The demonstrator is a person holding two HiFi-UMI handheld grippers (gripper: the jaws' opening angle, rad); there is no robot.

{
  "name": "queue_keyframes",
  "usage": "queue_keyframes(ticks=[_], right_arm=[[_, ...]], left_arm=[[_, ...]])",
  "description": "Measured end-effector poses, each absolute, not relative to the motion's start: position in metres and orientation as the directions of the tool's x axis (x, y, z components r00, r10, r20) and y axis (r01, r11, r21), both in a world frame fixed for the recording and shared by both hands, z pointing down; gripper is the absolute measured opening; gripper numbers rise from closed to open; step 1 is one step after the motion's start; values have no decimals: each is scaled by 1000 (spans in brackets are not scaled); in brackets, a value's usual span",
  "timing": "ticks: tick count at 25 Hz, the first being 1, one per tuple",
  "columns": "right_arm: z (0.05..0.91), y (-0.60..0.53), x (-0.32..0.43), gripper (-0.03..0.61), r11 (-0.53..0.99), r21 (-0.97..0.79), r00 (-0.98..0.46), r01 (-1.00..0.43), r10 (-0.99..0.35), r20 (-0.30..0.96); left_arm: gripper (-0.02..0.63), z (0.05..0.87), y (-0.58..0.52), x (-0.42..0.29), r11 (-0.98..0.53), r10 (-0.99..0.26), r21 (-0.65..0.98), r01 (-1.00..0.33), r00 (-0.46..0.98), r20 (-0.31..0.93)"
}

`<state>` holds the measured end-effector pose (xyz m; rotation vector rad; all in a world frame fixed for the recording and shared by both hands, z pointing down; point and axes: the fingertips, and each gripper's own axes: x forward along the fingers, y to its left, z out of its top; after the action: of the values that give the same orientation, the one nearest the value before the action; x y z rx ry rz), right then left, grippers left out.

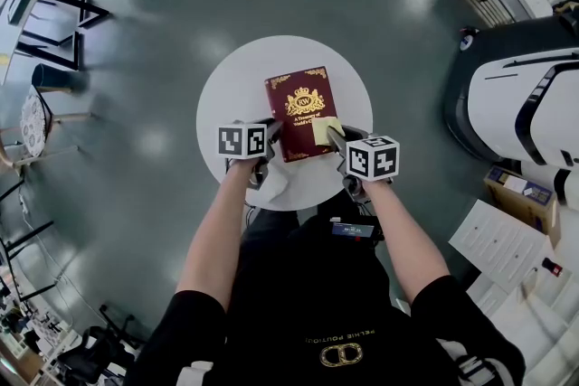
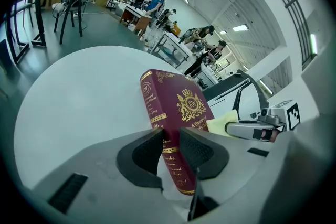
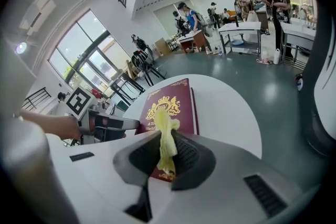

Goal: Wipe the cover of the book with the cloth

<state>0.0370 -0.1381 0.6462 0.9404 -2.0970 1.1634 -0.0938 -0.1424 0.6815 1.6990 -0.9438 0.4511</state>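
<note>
A dark red book (image 1: pixel 303 113) with a gold crest lies on the round white table (image 1: pixel 235 86). My left gripper (image 1: pixel 270 142) is at the book's near left corner. In the left gripper view its jaws (image 2: pixel 170 147) close on the spine edge of the book (image 2: pixel 184 107). My right gripper (image 1: pixel 333 138) is shut on a yellow cloth (image 1: pixel 326 129), which rests on the near right part of the cover. In the right gripper view the cloth (image 3: pixel 165 139) sticks up between the pads (image 3: pixel 184 157), over the book (image 3: pixel 181 99). The left gripper (image 3: pixel 113 123) shows beside it.
A large white machine (image 1: pixel 516 95) stands right of the table, with a box and papers (image 1: pixel 507 240) on the floor near it. A chair (image 1: pixel 36 117) and black frames are at the left. People stand at desks far behind.
</note>
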Motion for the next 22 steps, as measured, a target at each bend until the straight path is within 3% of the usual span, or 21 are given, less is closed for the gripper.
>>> queue_keyframes(ticks=[14,22], right_arm=[[646,-93,-40,87,505,-553,-695,-663,-138,706],[658,-83,-49,87,509,-525,-666,-682,-137,733]], left_arm=[[100,682,-142,-94,-95,-364,622,-777,609,705],[100,681,-143,-94,-97,-367,630,-771,616,697]])
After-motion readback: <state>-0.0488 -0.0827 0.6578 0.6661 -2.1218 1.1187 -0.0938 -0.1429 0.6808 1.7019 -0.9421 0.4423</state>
